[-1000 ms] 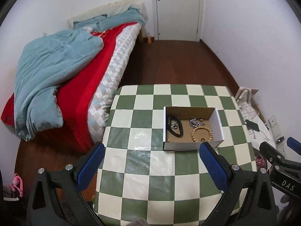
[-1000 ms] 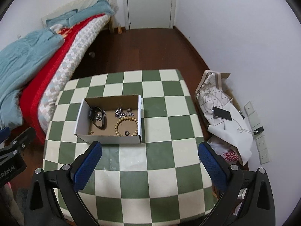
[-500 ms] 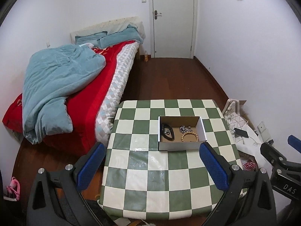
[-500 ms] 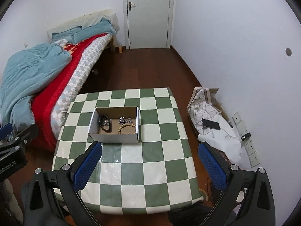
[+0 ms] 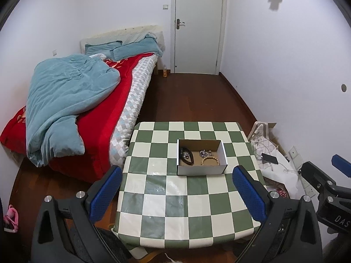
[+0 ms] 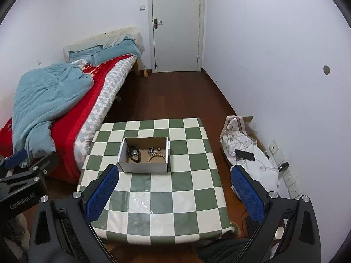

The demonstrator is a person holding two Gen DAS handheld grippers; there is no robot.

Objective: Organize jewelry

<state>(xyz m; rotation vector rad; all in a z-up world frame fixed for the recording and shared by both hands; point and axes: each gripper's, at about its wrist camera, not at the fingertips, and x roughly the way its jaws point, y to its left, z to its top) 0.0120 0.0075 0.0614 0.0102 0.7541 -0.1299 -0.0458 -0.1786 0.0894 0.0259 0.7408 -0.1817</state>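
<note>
A small white cardboard box (image 5: 201,169) (image 6: 143,167) sits on the green-and-white checkered table (image 5: 175,201) (image 6: 164,201). Inside lie a wooden bead bracelet (image 5: 210,160) (image 6: 156,158), a silvery chain piece (image 5: 205,152) (image 6: 153,150) and a dark band (image 5: 186,156) (image 6: 133,153). My left gripper (image 5: 177,191) hangs high above the table's near half, open and empty. My right gripper (image 6: 174,189) is also raised well back from the box, open, with nothing between its blue fingers (image 6: 102,194).
A bed (image 5: 87,100) with red cover and blue quilt stands left of the table. Bags, a phone (image 6: 245,155) and cables lie on the floor by the right wall. A white door (image 5: 197,26) is at the far end, with dark wood floor between.
Both grippers have pulled up and back from the table; the box now looks much smaller and more of the room shows. The box and jewelry have not moved.
</note>
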